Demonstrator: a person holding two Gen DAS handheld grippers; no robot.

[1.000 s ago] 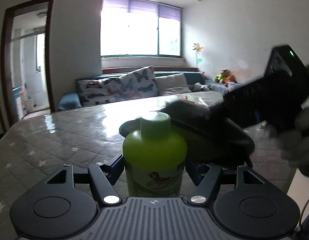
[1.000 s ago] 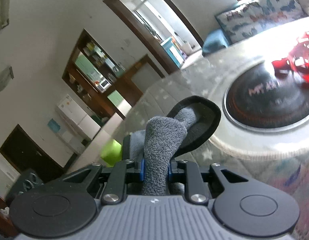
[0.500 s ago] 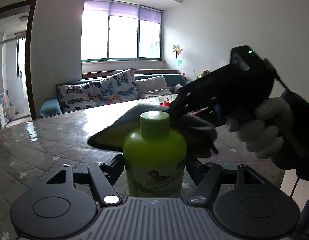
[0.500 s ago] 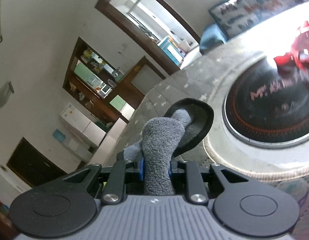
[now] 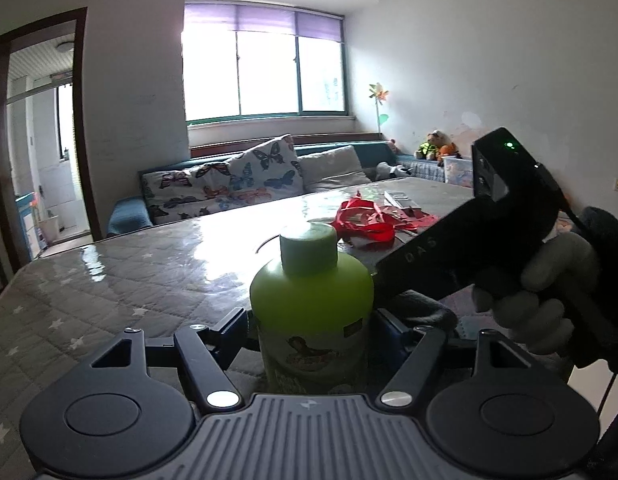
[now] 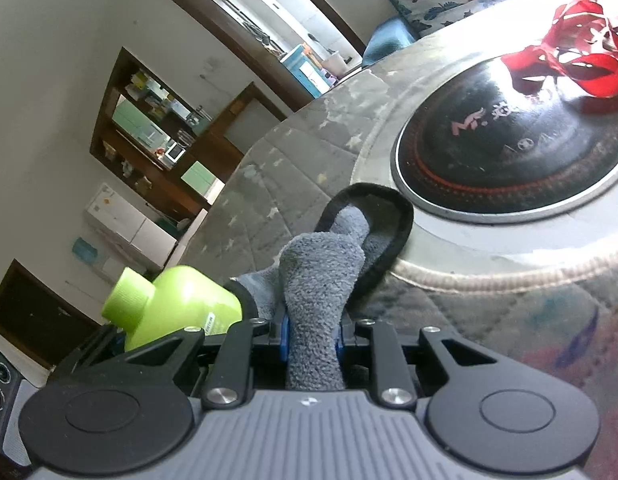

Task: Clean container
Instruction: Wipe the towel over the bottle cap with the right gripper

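Note:
A lime-green bottle [image 5: 311, 304] with a green cap stands upright on the quilted table [image 5: 109, 280]. My left gripper [image 5: 313, 324] has a finger on either side of it. Its jaws are opening, and a thin gap shows beside each pad. The right wrist view shows the same bottle [image 6: 181, 300] at lower left. My right gripper [image 6: 311, 340] is shut on a grey fluffy cloth [image 6: 321, 276] with a black hem. In the left wrist view a gloved hand [image 5: 549, 300] holds it just right of the bottle, with the cloth [image 5: 421, 304] bunched by the bottle's right shoulder.
A round black hob [image 6: 509, 152] in a silver ring lies on the table past the cloth. Red ribbon [image 6: 569, 60] is heaped on its far edge. A sofa [image 5: 245, 188] with butterfly cushions stands behind the table, under the window.
The right gripper has come down with the cloth, closer to the bottle's right side. The left fingers have spread slightly away from the bottle, which stays upright.

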